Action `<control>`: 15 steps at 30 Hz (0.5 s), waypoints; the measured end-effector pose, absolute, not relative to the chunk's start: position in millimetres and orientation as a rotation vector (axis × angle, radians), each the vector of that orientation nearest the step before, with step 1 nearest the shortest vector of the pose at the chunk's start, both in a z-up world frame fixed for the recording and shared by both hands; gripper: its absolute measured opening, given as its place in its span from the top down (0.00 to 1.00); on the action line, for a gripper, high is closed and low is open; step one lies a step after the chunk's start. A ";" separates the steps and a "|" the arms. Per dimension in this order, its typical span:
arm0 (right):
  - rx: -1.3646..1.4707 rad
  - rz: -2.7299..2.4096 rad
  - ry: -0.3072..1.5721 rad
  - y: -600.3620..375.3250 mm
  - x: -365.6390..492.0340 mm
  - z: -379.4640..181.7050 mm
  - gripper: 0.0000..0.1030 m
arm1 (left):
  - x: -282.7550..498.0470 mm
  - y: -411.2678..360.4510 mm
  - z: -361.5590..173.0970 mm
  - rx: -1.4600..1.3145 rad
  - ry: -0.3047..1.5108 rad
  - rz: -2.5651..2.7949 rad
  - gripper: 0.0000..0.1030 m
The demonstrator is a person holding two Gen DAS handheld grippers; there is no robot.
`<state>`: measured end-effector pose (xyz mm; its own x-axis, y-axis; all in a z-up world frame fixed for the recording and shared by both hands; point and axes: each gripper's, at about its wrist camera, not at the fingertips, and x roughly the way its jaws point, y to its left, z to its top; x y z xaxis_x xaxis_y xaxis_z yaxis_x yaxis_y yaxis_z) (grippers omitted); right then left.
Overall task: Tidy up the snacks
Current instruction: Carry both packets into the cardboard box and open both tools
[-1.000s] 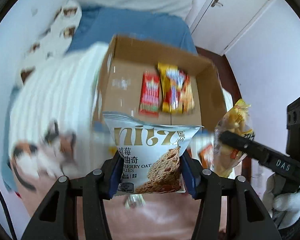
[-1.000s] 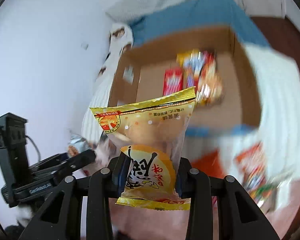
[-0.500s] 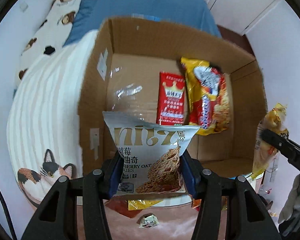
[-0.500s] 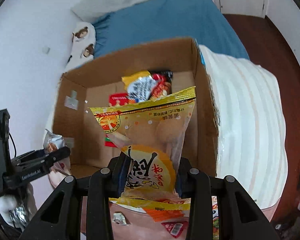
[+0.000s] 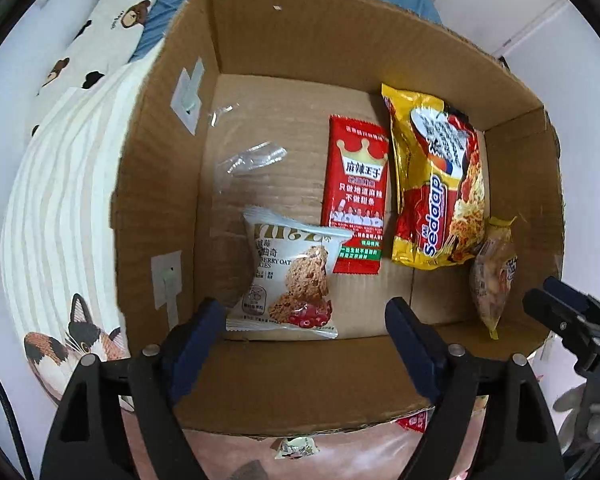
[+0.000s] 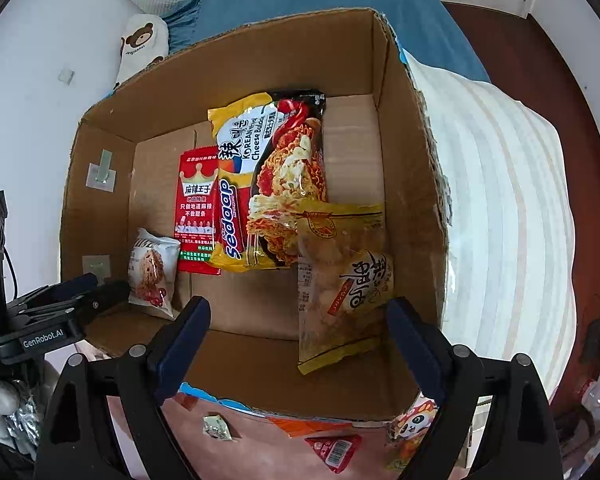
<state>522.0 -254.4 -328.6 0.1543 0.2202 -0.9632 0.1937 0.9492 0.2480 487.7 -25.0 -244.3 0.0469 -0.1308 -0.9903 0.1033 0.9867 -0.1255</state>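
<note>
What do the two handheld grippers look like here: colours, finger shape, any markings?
Both the left gripper and right gripper have black angular frames with silver rivets and dark blue pads. Seen sidelong, one body reads "GenRobot.AI", the other "DAS".

box (image 5: 364, 408): brown cardboard
cookie packet (image 5: 290, 280): white, brown cookie picture
spicy strip packet (image 5: 356, 196): red, gold crown
noodle packet (image 6: 268, 184): yellow, red
blanket (image 5: 60, 200): cream stripes

noodle packet (image 6: 272, 184): lower right corner covered by the yellow pastry bag (image 6: 340, 276).
yellow pastry bag: blurred, print unreadable.
red snack packet (image 5: 356, 196): lower left corner hidden behind the oat cookie bag (image 5: 292, 280).
loose wrappers (image 6: 332, 450): on the pink surface below the cardboard box (image 6: 236, 60), partly tucked under its near wall.
right gripper (image 5: 572, 316): cut off by the right edge in the left view.
</note>
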 end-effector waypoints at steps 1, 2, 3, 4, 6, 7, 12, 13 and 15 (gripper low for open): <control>0.344 0.013 1.419 -254.5 520.6 -326.8 0.10 | 487.1 -24.1 -241.6 -0.025 1.498 -0.171 0.19; 0.337 0.005 1.409 -254.4 518.3 -324.4 0.10 | 486.0 -23.5 -238.3 -0.025 1.480 -0.163 0.19; 0.333 0.000 1.400 -254.5 516.3 -322.4 0.10 | 484.2 -23.0 -233.7 -0.026 1.460 -0.161 0.19; 0.325 -0.007 1.390 -253.3 513.2 -320.1 0.10 | 481.9 -23.3 -230.6 -0.024 1.443 -0.159 0.19; 0.316 -0.019 1.368 -252.7 506.6 -315.1 0.10 | 475.3 -24.8 -221.4 -0.016 1.400 -0.155 0.19; 0.301 -0.029 1.353 -250.8 502.2 -311.4 0.10 | 472.6 -25.5 -217.5 -0.010 1.380 -0.153 0.19; 0.257 -0.052 1.267 -243.3 480.4 -290.8 0.10 | 446.6 -23.8 -190.7 -0.011 1.269 -0.149 0.19; 0.256 -0.052 1.246 -241.9 474.9 -285.6 0.10 | 441.4 -23.9 -185.7 -0.009 1.249 -0.149 0.19; 0.243 -0.060 1.214 -239.0 464.9 -276.5 0.10 | 428.1 -26.6 -175.2 0.013 1.207 -0.145 0.19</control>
